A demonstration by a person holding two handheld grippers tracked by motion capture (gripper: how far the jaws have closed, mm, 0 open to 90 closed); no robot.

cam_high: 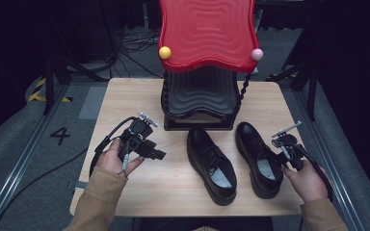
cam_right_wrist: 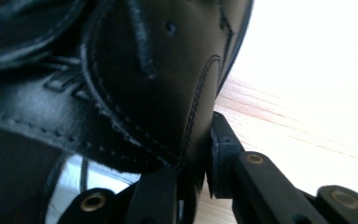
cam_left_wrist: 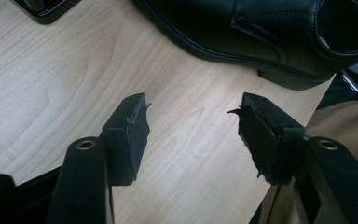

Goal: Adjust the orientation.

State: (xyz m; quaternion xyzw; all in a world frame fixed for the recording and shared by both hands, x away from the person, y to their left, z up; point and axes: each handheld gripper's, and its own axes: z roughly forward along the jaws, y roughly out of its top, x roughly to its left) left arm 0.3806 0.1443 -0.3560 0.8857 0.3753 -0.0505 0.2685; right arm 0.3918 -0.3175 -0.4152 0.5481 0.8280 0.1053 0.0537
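Two black leather lace-up shoes stand side by side on the wooden table [cam_high: 139, 187], toes pointing away from me. The left shoe [cam_high: 212, 163] also appears in the left gripper view as a black shoe [cam_left_wrist: 261, 32] lying past the jaws. My left gripper [cam_high: 156, 155] hovers left of it, open [cam_left_wrist: 191, 121] with nothing but bare wood between its pads. My right gripper [cam_high: 282, 147] is at the outer side of the right shoe [cam_high: 257, 154]. In the right gripper view its jaws [cam_right_wrist: 196, 172] are shut on that shoe's side wall [cam_right_wrist: 135, 84], one jaw inside the opening and one outside.
A stand with a wavy red top [cam_high: 204, 33] and a black ribbed base [cam_high: 197, 101] sits at the table's back centre, just behind the shoes; its corner [cam_left_wrist: 42, 9] is visible in the left gripper view. Cables and dark stands crowd the floor beyond the table.
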